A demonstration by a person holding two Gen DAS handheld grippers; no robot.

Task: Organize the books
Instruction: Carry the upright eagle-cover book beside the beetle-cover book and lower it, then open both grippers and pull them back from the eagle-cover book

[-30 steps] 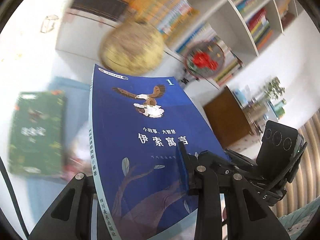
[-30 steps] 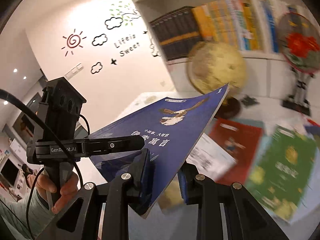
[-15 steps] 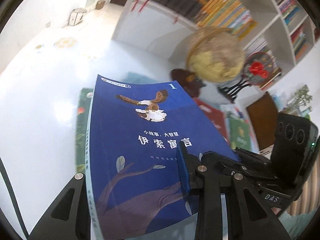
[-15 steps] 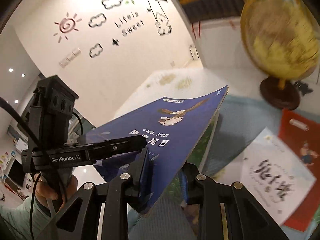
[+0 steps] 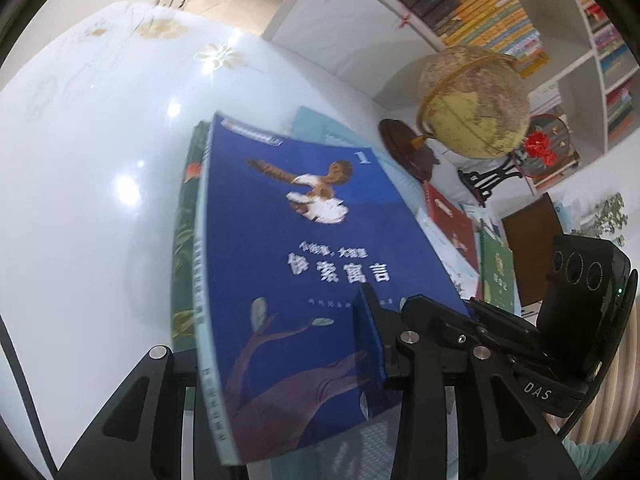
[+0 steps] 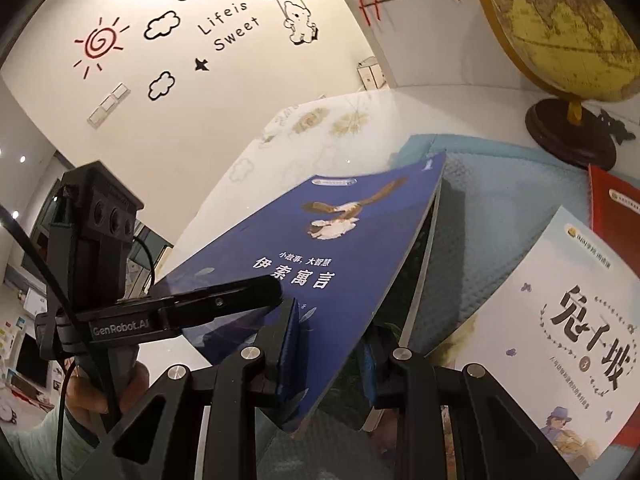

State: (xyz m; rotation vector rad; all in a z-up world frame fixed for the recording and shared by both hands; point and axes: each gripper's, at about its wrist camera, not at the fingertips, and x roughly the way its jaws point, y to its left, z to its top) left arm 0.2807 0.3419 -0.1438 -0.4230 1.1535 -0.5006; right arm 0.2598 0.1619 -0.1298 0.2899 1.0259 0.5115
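Crowding the far right part of the glossy white tabletop (image 5: 80, 200): a yellowed globe (image 5: 474, 100) on a round dark wooden base, a black stand just beside it, and flat paperbacks lying on a quilted pale-blue mat (image 6: 480, 220) — a red book (image 6: 612, 200) near the globe's base, a white book (image 6: 560, 320) with bold black characters overlapping it.

Hovering tilted over the mat's left edge: a thin, glossy blue book (image 5: 312, 260) with an eagle on its cover, slightly bowed, sitting above a green book (image 5: 182, 240) lying flat underneath.

Clamping the blue book's near right edge between narrow pads: the right gripper (image 6: 332, 360). Opening at the near left corner, with the spine between the jaws: the left gripper (image 5: 272, 364), upper finger lying across the cover.
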